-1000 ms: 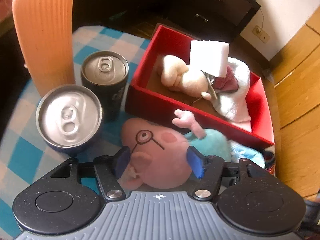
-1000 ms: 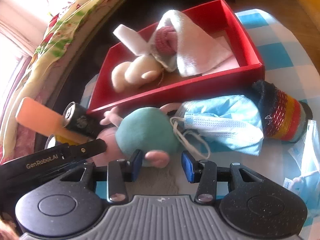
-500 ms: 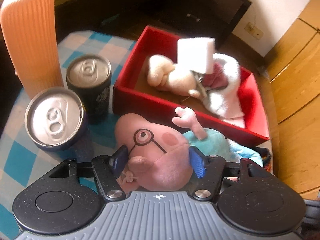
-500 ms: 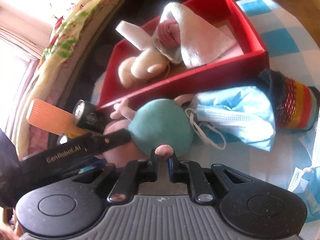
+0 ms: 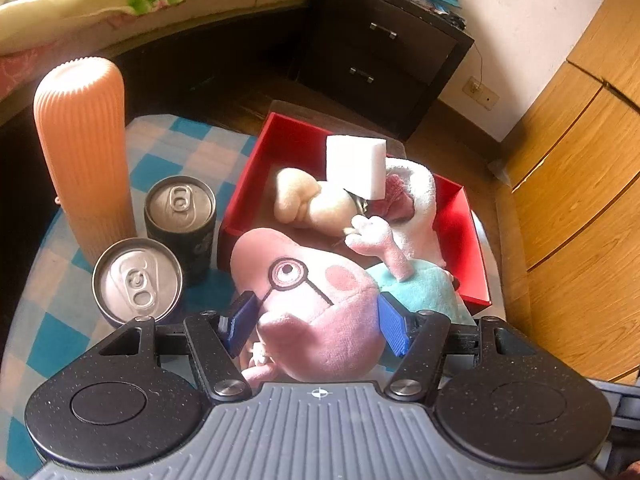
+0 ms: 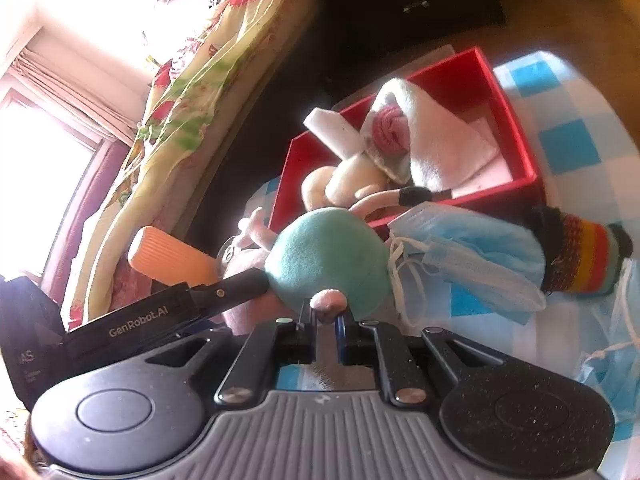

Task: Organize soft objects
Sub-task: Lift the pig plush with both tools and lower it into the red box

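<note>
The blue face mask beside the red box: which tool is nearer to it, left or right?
Right. The right tool, pinching the pig plush by its foot, sits right beside the face mask. The left tool grips the plush's head, on the far side from the mask.

Harsh daylight blows out the window (image 6: pixel 36 132); fisheye edges bend, shadows stay deep.

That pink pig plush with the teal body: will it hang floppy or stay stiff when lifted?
Probably floppy: the pig plush looks stuffed, its head bulging between the left gripper. Likely light. The right gripper pinches just one thin limb, so the body may sag.
</note>
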A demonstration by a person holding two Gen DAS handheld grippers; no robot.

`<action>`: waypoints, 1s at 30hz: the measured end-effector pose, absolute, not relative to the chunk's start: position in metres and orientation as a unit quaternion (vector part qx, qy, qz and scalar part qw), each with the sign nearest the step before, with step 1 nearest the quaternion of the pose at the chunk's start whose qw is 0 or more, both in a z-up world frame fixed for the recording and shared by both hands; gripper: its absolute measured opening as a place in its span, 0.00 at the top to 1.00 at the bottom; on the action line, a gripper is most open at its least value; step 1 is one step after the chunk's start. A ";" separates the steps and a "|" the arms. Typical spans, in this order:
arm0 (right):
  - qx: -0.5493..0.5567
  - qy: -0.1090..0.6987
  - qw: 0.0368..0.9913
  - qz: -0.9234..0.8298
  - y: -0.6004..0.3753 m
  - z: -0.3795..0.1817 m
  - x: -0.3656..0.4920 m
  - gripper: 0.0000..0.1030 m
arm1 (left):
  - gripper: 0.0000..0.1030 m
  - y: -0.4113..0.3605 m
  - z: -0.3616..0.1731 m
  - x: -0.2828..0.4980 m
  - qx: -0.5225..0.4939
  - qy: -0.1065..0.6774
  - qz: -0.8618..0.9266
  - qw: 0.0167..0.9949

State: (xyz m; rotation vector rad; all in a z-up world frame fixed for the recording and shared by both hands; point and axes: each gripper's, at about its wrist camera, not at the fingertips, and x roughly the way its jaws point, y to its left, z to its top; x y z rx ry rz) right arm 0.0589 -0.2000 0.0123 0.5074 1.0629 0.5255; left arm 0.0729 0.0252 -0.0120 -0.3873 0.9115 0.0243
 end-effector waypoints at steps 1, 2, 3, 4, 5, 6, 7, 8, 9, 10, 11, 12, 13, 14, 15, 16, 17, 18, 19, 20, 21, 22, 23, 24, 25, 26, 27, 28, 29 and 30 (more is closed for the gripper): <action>0.232 0.493 0.803 0.242 -0.201 0.013 0.059 1.00 | 0.38 0.024 -0.012 0.073 -0.183 0.439 0.011 0.880; 0.231 0.492 0.805 0.240 -0.201 0.015 0.060 1.00 | 0.38 0.022 -0.013 0.074 -0.182 0.440 0.013 0.879; 0.230 0.492 0.805 0.239 -0.201 0.015 0.060 1.00 | 0.38 0.021 -0.012 0.074 -0.181 0.439 0.013 0.880; 0.227 0.491 0.806 0.238 -0.201 0.016 0.060 1.00 | 0.38 0.021 -0.012 0.075 -0.183 0.439 0.012 0.880; 0.225 0.489 0.809 0.236 -0.201 0.017 0.060 1.00 | 0.38 0.022 -0.011 0.075 -0.184 0.438 0.012 0.880; 0.225 0.488 0.810 0.236 -0.202 0.017 0.061 1.00 | 0.38 0.022 -0.011 0.076 -0.185 0.437 0.012 0.880; 0.226 0.487 0.810 0.237 -0.203 0.018 0.060 1.00 | 0.38 0.023 -0.010 0.076 -0.187 0.435 0.010 0.881; 0.228 0.485 0.811 0.236 -0.205 0.019 0.060 1.00 | 0.38 0.023 -0.009 0.076 -0.189 0.434 0.009 0.881; 0.230 0.483 0.812 0.236 -0.206 0.019 0.060 1.00 | 0.38 0.023 -0.009 0.075 -0.188 0.434 0.007 0.881; 0.225 0.482 0.813 0.237 -0.206 0.020 0.060 1.00 | 0.38 0.023 -0.010 0.075 -0.189 0.435 0.007 0.880; 0.221 0.481 0.815 0.236 -0.207 0.020 0.059 1.00 | 0.38 0.023 -0.012 0.075 -0.191 0.438 0.006 0.879; 0.220 0.481 0.816 0.234 -0.208 0.020 0.059 1.00 | 0.38 0.023 -0.014 0.075 -0.193 0.441 0.005 0.877; 0.215 0.482 0.816 0.234 -0.207 0.020 0.059 1.00 | 0.38 0.024 -0.015 0.076 -0.194 0.443 0.005 0.875; 0.213 0.483 0.817 0.235 -0.207 0.019 0.058 1.00 | 0.38 0.024 -0.016 0.077 -0.196 0.444 0.006 0.874; 0.214 0.482 0.817 0.235 -0.207 0.020 0.057 1.00 | 0.38 0.024 -0.015 0.077 -0.198 0.443 0.006 0.874; 0.213 0.480 0.818 0.235 -0.207 0.021 0.057 1.00 | 0.38 0.024 -0.013 0.077 -0.195 0.440 0.005 0.877; 0.213 0.478 0.819 0.236 -0.207 0.022 0.057 1.00 | 0.38 0.023 -0.012 0.076 -0.194 0.438 0.005 0.878; 0.216 0.477 0.818 0.237 -0.207 0.023 0.057 1.00 | 0.38 0.023 -0.011 0.076 -0.193 0.435 0.005 0.879; 0.218 0.476 0.818 0.238 -0.208 0.024 0.057 1.00 | 0.38 0.022 -0.010 0.076 -0.191 0.434 0.004 0.881; 0.218 0.474 0.820 0.238 -0.208 0.025 0.057 1.00 | 0.38 0.022 -0.009 0.076 -0.192 0.433 0.004 0.881; 0.219 0.472 0.820 0.237 -0.208 0.026 0.057 1.00 | 0.38 0.023 -0.008 0.077 -0.194 0.432 0.003 0.881; 0.219 0.470 0.822 0.236 -0.209 0.027 0.058 1.00 | 0.38 0.022 -0.008 0.078 -0.194 0.431 0.002 0.881; 0.218 0.468 0.824 0.235 -0.209 0.028 0.058 1.00 | 0.38 0.022 -0.006 0.078 -0.195 0.430 0.001 0.882; 0.217 0.465 0.826 0.234 -0.209 0.030 0.058 1.00 | 0.38 0.021 -0.005 0.079 -0.195 0.428 0.001 0.883; 0.218 0.462 0.827 0.234 -0.209 0.032 0.059 1.00 | 0.38 0.021 -0.003 0.080 -0.194 0.425 0.001 0.884; 0.218 0.459 0.829 0.234 -0.209 0.034 0.059 1.00 | 0.38 0.020 -0.001 0.080 -0.193 0.423 0.000 0.885; 0.218 0.456 0.831 0.234 -0.210 0.036 0.059 1.00 | 0.38 0.020 0.001 0.081 -0.193 0.420 0.000 0.887; 0.219 0.453 0.832 0.234 -0.210 0.038 0.059 1.00 | 0.38 0.019 0.003 0.082 -0.193 0.418 -0.001 0.888; 0.222 0.451 0.832 0.234 -0.211 0.040 0.060 1.00 | 0.38 0.018 0.005 0.083 -0.193 0.416 -0.002 0.889; 0.223 0.448 0.833 0.235 -0.212 0.042 0.060 1.00 | 0.38 0.018 0.007 0.084 -0.194 0.414 -0.003 0.889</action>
